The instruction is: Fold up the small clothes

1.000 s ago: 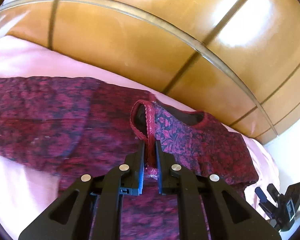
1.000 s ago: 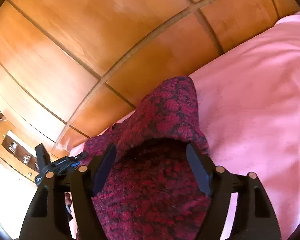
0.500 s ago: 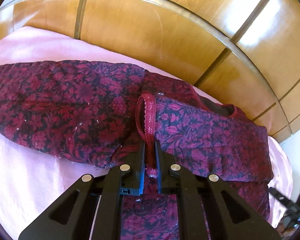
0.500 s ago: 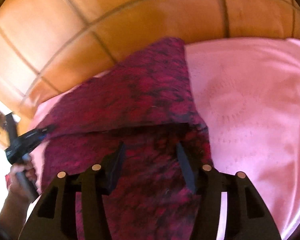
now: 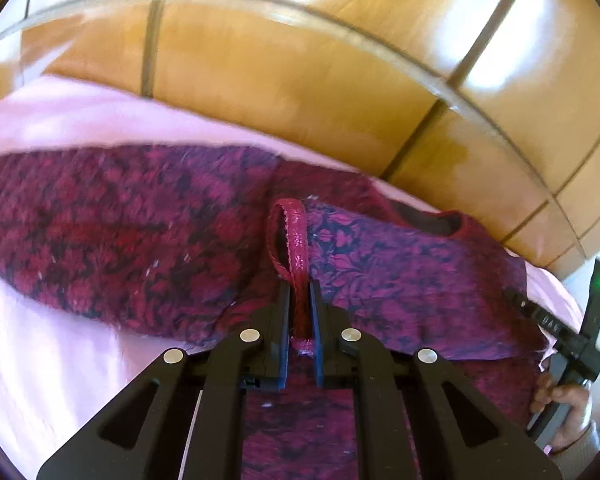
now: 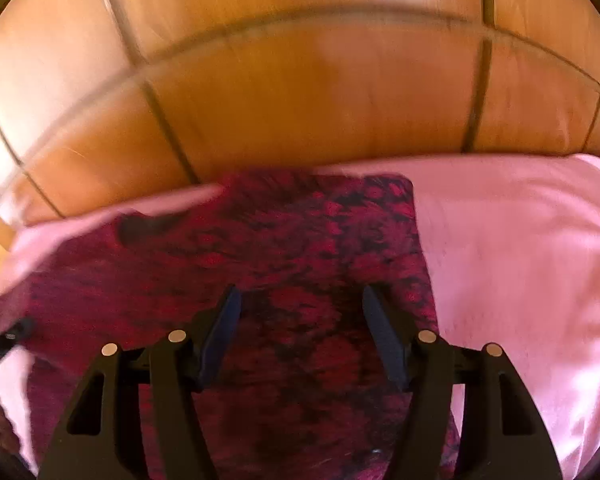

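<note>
A dark red patterned garment (image 5: 140,240) lies spread on the pink bedsheet (image 5: 40,360), one side folded over its middle. My left gripper (image 5: 299,286) is shut on the garment's shiny red trim (image 5: 296,236), which loops up just past the fingertips. In the right wrist view the same garment (image 6: 300,232) lies flat under my right gripper (image 6: 300,292). Its jaws are opening and stand wide apart above the cloth, with no fabric pinched between them. The right gripper (image 5: 556,332) and the hand (image 5: 560,396) holding it also show at the right edge of the left wrist view.
A glossy wooden headboard (image 6: 300,100) with panel seams rises right behind the bed. Bare pink sheet (image 6: 520,260) stretches to the right of the garment. The left gripper (image 6: 4,340) shows as a dark blur at the far left edge.
The right gripper swung across and down, and the flap of cloth that stood between its jaws now lies flat on the garment. The left gripper kept its hold on the trim.
</note>
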### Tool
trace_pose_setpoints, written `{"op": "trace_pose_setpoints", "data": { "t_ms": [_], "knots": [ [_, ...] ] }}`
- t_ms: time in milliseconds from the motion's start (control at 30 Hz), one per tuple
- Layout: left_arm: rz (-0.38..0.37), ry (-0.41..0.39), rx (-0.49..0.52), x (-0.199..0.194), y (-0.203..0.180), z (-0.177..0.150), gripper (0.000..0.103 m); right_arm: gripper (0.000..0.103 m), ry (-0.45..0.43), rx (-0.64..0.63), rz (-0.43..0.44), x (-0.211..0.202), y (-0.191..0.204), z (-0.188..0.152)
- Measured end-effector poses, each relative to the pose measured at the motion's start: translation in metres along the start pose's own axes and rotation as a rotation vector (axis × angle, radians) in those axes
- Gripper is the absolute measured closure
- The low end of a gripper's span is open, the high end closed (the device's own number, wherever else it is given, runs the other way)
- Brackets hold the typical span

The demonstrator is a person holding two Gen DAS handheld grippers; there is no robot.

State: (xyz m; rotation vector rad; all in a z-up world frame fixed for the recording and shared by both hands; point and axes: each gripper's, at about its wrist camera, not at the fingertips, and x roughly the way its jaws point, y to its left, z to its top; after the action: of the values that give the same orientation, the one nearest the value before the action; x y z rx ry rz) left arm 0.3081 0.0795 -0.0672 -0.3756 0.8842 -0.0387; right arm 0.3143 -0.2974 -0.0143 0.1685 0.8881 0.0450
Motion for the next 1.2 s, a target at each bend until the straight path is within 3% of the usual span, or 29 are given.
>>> {"op": "trace_pose_setpoints", "data": {
  "t_ms": [200,433,500,633,700,733,767,867,967,1033,1100,1200],
  "knots": [
    [0.016,0.007,-0.017,0.019,0.008,-0.013,0.092,0.037,-0.039,-0.061,-0.056,0.01,0.003,-0.016],
    [-0.022,0.009,-0.08,-0.019,0.025,-0.017,0.082,0.031,-0.048,-0.122,-0.147,0.009,0.017,-0.02],
    [-0.006,-0.005,-0.128,-0.038,0.041,-0.021,0.082,0.007,-0.056,-0.134,-0.178,0.004,0.025,-0.021],
    [-0.028,-0.061,-0.256,-0.076,0.096,-0.033,0.082,0.004,-0.074,-0.132,-0.164,-0.025,0.042,-0.028],
    [-0.027,-0.086,-0.338,-0.092,0.133,-0.039,0.07,0.003,-0.09,-0.147,-0.131,-0.042,0.045,-0.039],
    [-0.017,-0.099,-0.384,-0.099,0.15,-0.042,0.056,0.003,-0.092,-0.167,-0.108,-0.053,0.051,-0.049],
    [0.003,-0.125,-0.442,-0.108,0.174,-0.045,0.052,0.003,-0.09,-0.18,-0.083,-0.061,0.056,-0.057],
    [0.05,-0.169,-0.574,-0.13,0.228,-0.048,0.052,0.003,-0.084,-0.248,-0.024,-0.08,0.074,-0.085],
    [0.05,-0.218,-0.678,-0.147,0.27,-0.045,0.052,0.003,-0.032,-0.328,-0.006,-0.08,0.091,-0.114],
    [0.028,-0.241,-0.731,-0.153,0.288,-0.041,0.052,0.003,-0.004,-0.376,-0.027,-0.072,0.102,-0.131],
    [0.025,-0.253,-0.759,-0.155,0.302,-0.034,0.052,0.002,-0.034,-0.388,-0.053,-0.071,0.106,-0.141],
    [0.039,-0.26,-0.795,-0.153,0.32,-0.018,0.052,0.002,-0.01,-0.354,-0.026,-0.069,0.103,-0.14]
  ]
}}
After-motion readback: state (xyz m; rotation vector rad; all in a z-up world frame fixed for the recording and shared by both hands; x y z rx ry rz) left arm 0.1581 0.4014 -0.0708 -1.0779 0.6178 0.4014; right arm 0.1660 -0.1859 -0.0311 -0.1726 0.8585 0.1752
